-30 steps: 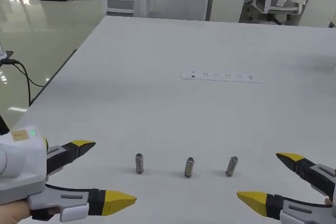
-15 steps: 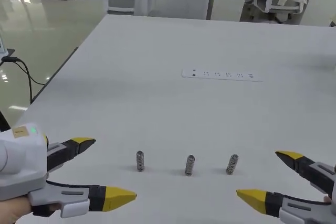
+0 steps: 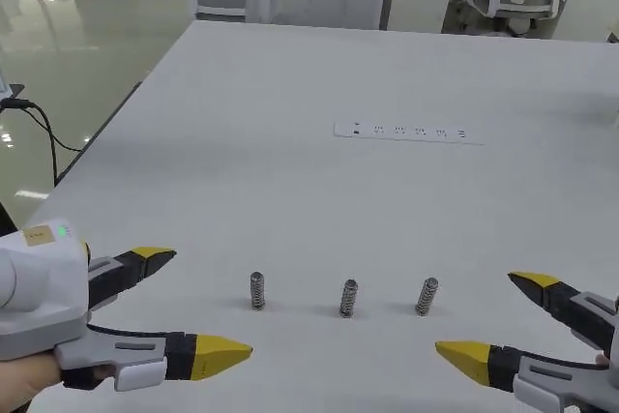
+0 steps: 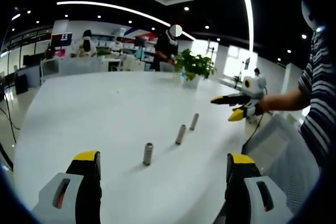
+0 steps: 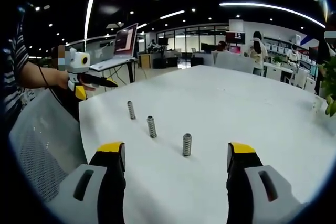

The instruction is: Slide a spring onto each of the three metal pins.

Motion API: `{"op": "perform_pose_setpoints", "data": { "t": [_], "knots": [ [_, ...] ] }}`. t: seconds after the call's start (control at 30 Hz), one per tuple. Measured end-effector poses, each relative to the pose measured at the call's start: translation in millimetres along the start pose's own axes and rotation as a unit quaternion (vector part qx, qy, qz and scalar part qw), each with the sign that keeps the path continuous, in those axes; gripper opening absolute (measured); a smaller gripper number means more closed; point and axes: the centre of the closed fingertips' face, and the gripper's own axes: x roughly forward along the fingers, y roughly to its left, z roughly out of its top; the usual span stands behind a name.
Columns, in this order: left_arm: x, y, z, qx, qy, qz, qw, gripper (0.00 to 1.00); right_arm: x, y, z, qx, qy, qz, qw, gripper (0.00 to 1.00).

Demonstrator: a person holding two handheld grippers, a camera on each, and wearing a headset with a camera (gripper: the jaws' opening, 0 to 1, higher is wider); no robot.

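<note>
Right of the springs (image 3: pixel 348 299), the right gripper (image 3: pixel 474 312) is running off the frame; the springs' insides are showing too small to tell.

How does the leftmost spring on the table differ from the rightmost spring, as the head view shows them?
Pose: the leftmost spring stands upright, while the rightmost spring leans, its top toward the right. Place: the leftmost spring is nearest the left gripper; the rightmost spring is nearest the right gripper. Shared: both are small grey metal coils standing on the white table, and no jaws touch either.
</note>
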Motion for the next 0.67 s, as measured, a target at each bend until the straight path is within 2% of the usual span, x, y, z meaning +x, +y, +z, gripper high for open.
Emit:
{"op": "perform_pose_setpoints", "data": {
  "t": [0.67],
  "knots": [
    [-1.0,-0.6,-1.2,0.000,0.001,0.001,1.0000,0.97,-0.5,4.5,-0.3,-0.003,0.002,0.003,1.0000,0.79]
  ]
}}
